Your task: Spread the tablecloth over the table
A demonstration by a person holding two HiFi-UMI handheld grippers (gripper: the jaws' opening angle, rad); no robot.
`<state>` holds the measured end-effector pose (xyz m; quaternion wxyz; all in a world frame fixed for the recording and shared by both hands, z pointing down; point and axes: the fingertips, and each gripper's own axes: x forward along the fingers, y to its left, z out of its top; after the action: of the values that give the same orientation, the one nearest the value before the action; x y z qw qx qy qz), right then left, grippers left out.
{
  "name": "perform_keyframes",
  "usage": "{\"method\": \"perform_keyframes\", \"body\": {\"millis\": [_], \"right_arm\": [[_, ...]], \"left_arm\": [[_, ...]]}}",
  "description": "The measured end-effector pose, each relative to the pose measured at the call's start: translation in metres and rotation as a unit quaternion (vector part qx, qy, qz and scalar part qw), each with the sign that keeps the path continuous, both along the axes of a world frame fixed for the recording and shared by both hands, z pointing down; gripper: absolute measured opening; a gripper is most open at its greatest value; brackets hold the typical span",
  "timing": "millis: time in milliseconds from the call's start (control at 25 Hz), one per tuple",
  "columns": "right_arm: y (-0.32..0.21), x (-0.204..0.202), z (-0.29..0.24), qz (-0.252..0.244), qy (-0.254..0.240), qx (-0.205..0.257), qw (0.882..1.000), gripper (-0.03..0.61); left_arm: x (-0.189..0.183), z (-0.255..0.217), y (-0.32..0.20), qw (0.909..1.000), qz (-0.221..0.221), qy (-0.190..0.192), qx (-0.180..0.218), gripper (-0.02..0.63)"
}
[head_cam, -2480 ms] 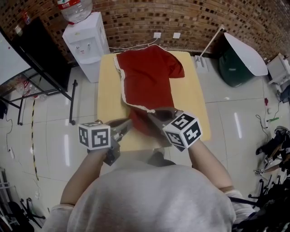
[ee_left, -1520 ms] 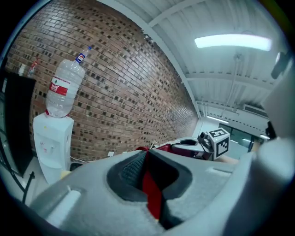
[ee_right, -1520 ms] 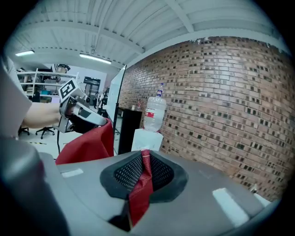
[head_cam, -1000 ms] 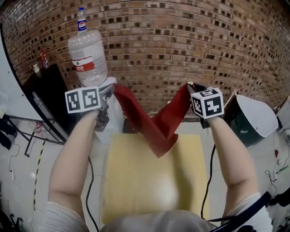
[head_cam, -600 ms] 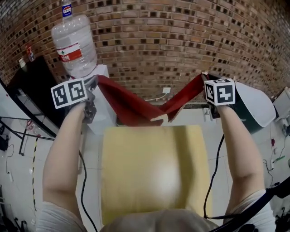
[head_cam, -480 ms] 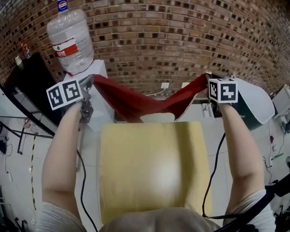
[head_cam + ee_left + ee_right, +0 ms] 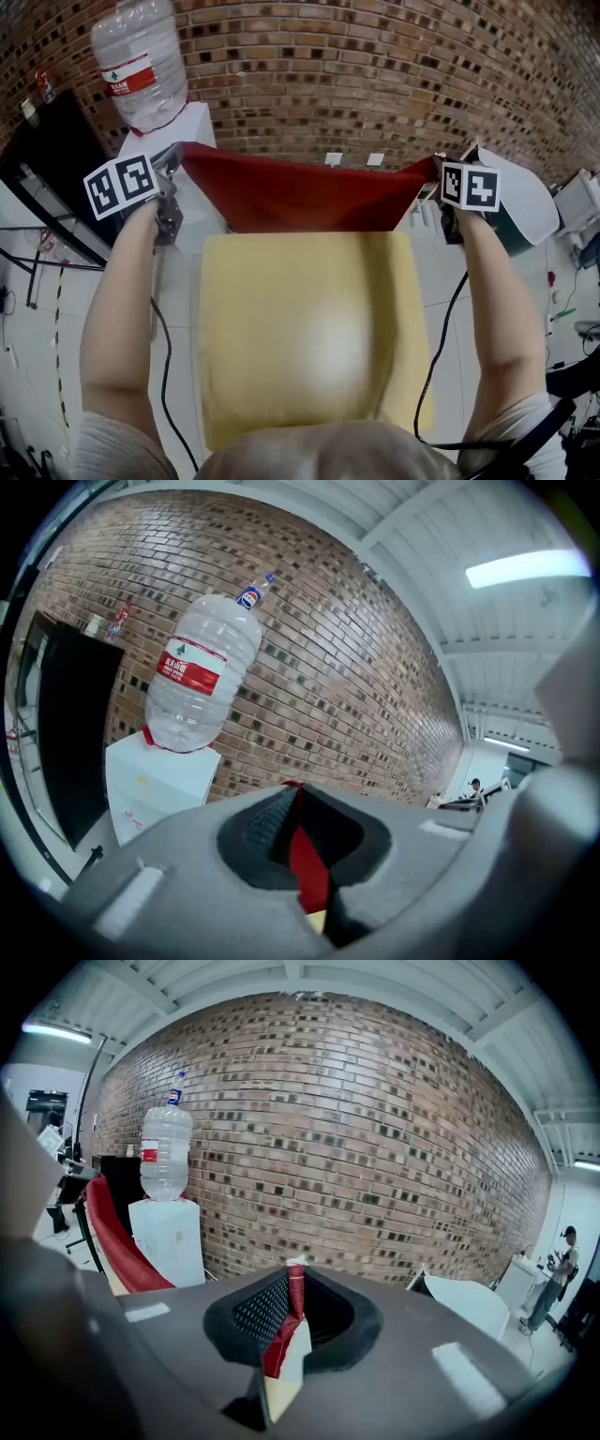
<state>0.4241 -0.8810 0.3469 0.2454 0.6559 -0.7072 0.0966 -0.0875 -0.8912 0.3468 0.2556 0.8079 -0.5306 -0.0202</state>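
The jaws of our left gripper (image 7: pixel 172 159) are clamped on one top corner of the red tablecloth (image 7: pixel 300 195); those of our right gripper (image 7: pixel 438 170) are clamped on the other. The cloth hangs taut between them, beyond the far edge of the yellow table (image 7: pixel 300 347), whose top lies bare. We judge the opening-out done; laying it over the top remains.

head view — steeply down onto table (image 7: pixel 309 328) | gripper views — close behind own jaws, facing brick wall (image 7: pixel 356 667) | shared: wall, water bottle (image 7: pixel 165 1152)
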Motion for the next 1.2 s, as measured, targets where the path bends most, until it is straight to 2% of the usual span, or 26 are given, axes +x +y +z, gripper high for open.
{"method": "perform_keyframes", "body": {"millis": [320, 600, 760, 960, 1200], "right_arm": [[0.061, -0.007, -0.025, -0.011, -0.003, 0.012, 1.000, 0.026], [0.149, 0.010, -0.022, -0.011, -0.024, 0.008, 1.000, 0.026], [0.214, 0.023, 0.000, -0.009, -0.033, -0.007, 0.999, 0.028], [0.298, 0.032, 0.056, -0.010, -0.033, -0.043, 0.998, 0.028], [0.385, 0.030, 0.127, 0.015, -0.097, -0.066, 0.993, 0.028]], "left_arm": [[-0.010, -0.030, 0.064, 0.9998, -0.011, -0.012, 0.008, 0.008], [-0.001, -0.028, 0.167, 0.9997, -0.008, -0.021, -0.001, 0.008], [0.007, -0.003, 0.238, 0.9992, -0.003, -0.029, -0.025, 0.008], [0.018, 0.048, 0.325, 0.9972, 0.000, -0.046, -0.060, 0.008], [0.022, 0.120, 0.409, 0.9925, -0.005, -0.048, -0.112, 0.008]]}}
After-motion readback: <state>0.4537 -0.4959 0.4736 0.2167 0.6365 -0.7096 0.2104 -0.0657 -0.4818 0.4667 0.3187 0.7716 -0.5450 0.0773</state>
